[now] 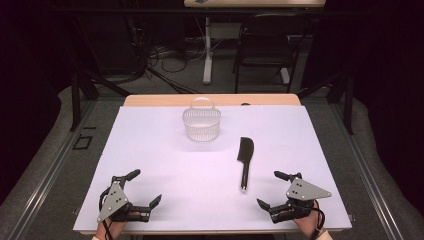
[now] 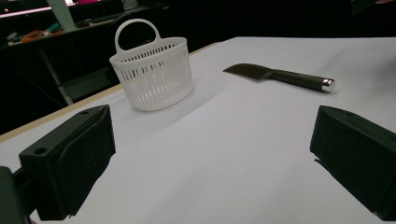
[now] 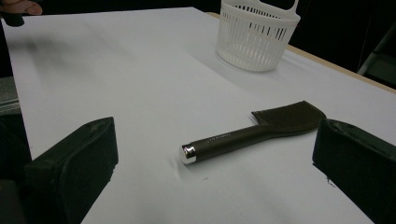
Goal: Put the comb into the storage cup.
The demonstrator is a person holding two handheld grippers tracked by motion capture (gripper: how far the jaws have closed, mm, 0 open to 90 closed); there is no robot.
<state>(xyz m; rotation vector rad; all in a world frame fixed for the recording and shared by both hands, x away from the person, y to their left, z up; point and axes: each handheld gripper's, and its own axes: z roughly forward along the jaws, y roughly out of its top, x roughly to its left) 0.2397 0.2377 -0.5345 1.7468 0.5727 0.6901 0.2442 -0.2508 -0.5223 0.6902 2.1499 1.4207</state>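
A: Right, logging positions. What do you have on the table (image 1: 150,150)?

B: From my remote seat: white slotted basket (image 1: 201,124) upright near the far edge, handle up. Black brush (image 1: 245,161) lies flat on the white surface, on the near right of the basket and well apart from it, bristle head toward the far side, chrome-capped handle end pointing at the near edge.

A: Grippers?

B: Left gripper (image 1: 147,187) rests at the near left corner, jaws spread wide, nothing between them. Right gripper (image 1: 270,189) sits at the near right, jaws likewise wide apart, empty. I see the brush just ahead of its jaws in the right gripper view (image 3: 252,133), not touched.

A: Contact anywhere?

B: None. Both tools are clear of the brush and the basket.
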